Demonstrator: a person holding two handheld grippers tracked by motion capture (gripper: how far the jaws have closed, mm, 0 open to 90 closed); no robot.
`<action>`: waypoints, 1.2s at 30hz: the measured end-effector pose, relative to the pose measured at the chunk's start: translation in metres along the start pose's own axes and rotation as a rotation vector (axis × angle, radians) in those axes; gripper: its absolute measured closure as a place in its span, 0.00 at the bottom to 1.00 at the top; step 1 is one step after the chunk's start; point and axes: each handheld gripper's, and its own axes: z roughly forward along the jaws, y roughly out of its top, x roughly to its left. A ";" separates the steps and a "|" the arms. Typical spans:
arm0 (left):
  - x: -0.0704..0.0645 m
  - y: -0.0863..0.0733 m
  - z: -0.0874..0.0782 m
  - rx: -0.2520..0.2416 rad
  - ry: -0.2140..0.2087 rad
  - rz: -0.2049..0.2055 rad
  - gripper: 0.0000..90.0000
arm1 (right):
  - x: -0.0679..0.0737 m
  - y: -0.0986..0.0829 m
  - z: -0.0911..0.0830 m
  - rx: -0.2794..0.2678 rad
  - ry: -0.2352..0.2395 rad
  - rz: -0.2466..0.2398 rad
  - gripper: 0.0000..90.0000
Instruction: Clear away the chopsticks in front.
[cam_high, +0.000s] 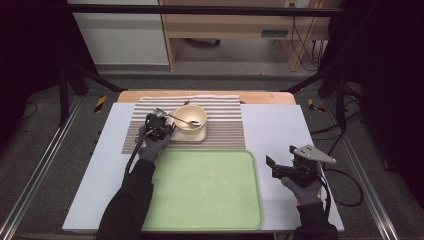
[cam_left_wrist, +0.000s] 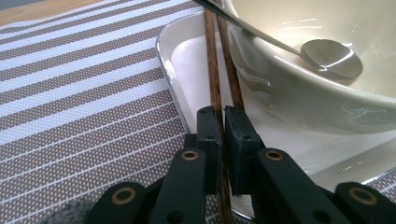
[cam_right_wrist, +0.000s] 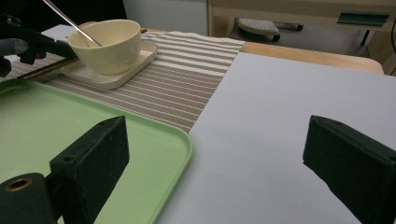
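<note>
Chopsticks (cam_left_wrist: 216, 70) lie as a pair on the white plate (cam_left_wrist: 187, 60), just beside the cream bowl (cam_left_wrist: 299, 98) on its left, their long axis running straight ahead of our left gripper (cam_left_wrist: 223, 126). Its jaws are pinched around them near the close end. Our right gripper (cam_right_wrist: 215, 154) hangs wide open, gripping nothing, well apart over the bare table (cam_right_wrist: 289, 107) beside the green tray (cam_right_wrist: 56, 121), so any lift falls to the left hand.

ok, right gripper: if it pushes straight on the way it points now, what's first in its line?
Probably nothing soon. The right gripper, jaws wide open, looks across bare white table; the green tray edges its left jaw, and the striped mat lies off to the side. Depth is uncertain.
</note>
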 end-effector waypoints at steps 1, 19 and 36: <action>0.000 0.000 0.000 0.000 0.000 0.000 0.94 | 0.000 0.000 0.000 0.000 0.000 0.000 0.08; 0.003 0.000 -0.016 -0.036 0.003 -0.033 0.94 | 0.000 0.000 0.000 0.006 -0.013 -0.018 0.06; 0.021 -0.019 -0.059 -0.082 0.006 -0.079 0.94 | 0.001 0.000 -0.001 0.006 -0.007 -0.022 0.05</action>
